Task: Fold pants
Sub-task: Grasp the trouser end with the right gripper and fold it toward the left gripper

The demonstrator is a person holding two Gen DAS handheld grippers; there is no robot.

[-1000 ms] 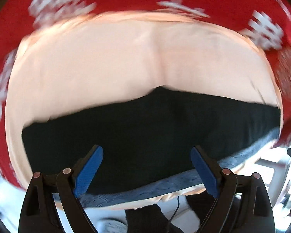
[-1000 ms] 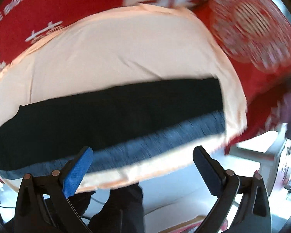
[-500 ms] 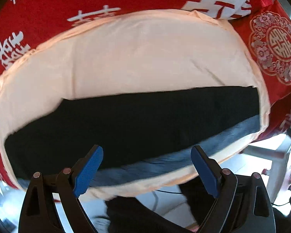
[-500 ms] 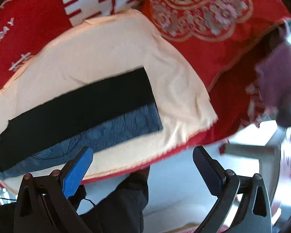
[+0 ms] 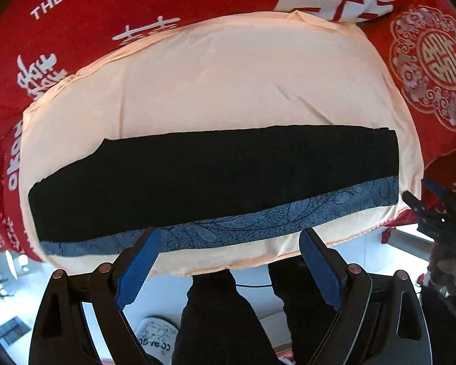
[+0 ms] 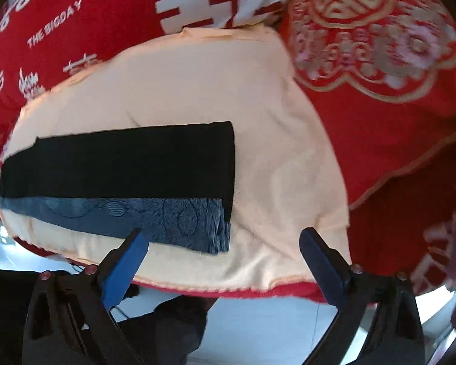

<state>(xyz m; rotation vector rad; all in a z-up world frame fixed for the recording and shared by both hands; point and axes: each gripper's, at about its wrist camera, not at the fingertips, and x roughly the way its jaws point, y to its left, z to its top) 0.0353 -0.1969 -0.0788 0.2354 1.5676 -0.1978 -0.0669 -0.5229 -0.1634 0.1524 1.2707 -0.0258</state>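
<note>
The pants (image 5: 215,179) lie flat as one long dark strip across a peach cloth (image 5: 228,85). A black leg sits on top, and a blue patterned band (image 5: 258,222) shows along the near edge. My left gripper (image 5: 228,267) hangs open above the strip's near middle, nothing between its blue pads. In the right wrist view the pants (image 6: 121,164) end at a straight hem (image 6: 231,167). My right gripper (image 6: 222,261) stands open over the near edge of the peach cloth (image 6: 273,152), just in front of that hem end, holding nothing.
A red bedspread (image 5: 136,6) with white lettering surrounds the peach cloth. A red cushion (image 6: 374,45) with gold embroidery lies at the right. A person's dark legs (image 5: 228,310) stand on a pale floor below the bed edge. Another person (image 5: 447,273) is at the far right.
Both grippers have drawn back and apart along the pants; the left view now shows the whole strip, the right view has slid to the hem end. Both stay open.
</note>
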